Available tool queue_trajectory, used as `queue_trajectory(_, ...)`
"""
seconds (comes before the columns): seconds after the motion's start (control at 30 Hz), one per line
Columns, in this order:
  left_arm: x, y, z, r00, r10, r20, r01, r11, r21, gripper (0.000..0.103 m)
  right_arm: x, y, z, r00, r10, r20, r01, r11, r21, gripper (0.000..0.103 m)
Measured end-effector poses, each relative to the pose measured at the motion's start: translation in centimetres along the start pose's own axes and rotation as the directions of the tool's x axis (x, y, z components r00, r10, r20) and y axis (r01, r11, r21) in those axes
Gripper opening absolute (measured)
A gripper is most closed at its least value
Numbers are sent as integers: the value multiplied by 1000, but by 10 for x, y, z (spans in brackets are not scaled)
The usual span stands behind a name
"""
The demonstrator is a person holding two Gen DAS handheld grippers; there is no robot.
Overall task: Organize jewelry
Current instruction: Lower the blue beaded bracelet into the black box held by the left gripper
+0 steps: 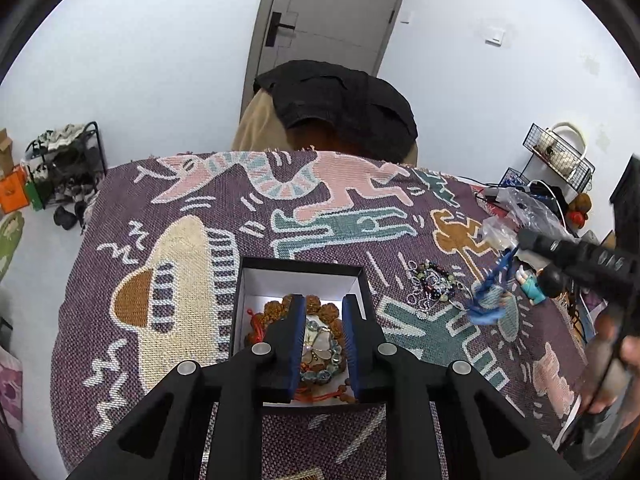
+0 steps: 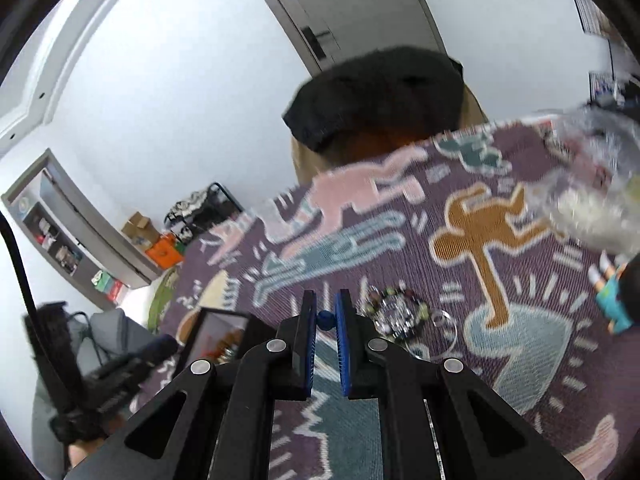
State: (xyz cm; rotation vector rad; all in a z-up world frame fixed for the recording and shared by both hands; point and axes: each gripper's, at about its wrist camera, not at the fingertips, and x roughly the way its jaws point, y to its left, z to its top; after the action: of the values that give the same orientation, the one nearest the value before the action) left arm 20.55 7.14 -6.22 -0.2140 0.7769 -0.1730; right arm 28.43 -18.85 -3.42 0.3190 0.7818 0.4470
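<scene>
Pinching blue tassel [image 1: 486,312], right fingers [image 2: 344,320] narrow; left fingers [image 1: 298,328] narrow, empty, over box [image 1: 300,270].

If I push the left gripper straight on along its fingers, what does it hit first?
Most likely the beaded bracelets in the open black box: the left gripper points down into it, fingers partly open above the beads. How much gap remains I can't judge.
</scene>
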Motion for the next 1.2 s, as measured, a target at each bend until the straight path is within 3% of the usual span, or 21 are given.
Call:
queue_trajectory(0.13, -4, 4, 1, 1000, -28, 10, 28, 999, -22, 20, -14, 19, 12, 999, 23, 29, -22, 999, -38, 11)
queue_trajectory(0.2, -5, 8, 3, 999, -41, 2, 41, 998, -46, 25, -19, 31, 16, 999, 38, 36, -36, 997, -62, 11)
queue_trajectory(0.23, -6, 12, 3, 999, -41, -2, 41, 997, -66, 42, -19, 38, 18, 998, 41, 38, -39, 997, -73, 11)
queue_trajectory(0.27, -8, 16, 3, 999, -39, 3, 39, 996, -84, 68, -20, 41, 18, 998, 43, 40, -40, 996, -80, 11)
queue_trajectory(0.33, -15, 24, 2, 999, -29, 36, 33, 993, -113, 96, -17, 54, 19, 998, 56, 36, -53, 994, -101, 11)
queue_trajectory(0.37, -21, 29, 0, 998, -23, 60, 31, 992, -125, 98, -16, 57, 19, 998, 61, 34, -58, 993, -105, 11)
queue_trajectory(0.67, -49, 72, -10, 995, 38, 93, -19, 981, -195, 98, 19, 104, 7, 990, 130, -47, -136, 979, -152, 11)
queue_trajectory(1.1, -76, 107, -24, 987, 71, 144, -38, 974, -223, 98, 67, 142, -12, 978, 141, -153, -168, 969, -183, 13)
queue_trajectory(1.13, -76, 107, -25, 986, 77, 147, -43, 974, -223, 98, 70, 141, -13, 976, 141, -164, -170, 969, -178, 16)
queue_trajectory(1.17, -77, 108, -25, 986, 81, 149, -46, 974, -223, 98, 73, 137, -15, 973, 145, -180, -175, 971, -162, 32)
queue_trajectory(1.2, -77, 108, -25, 985, 81, 151, -47, 974, -221, 98, 74, 134, -16, 972, 149, -184, -177, 973, -149, 58)
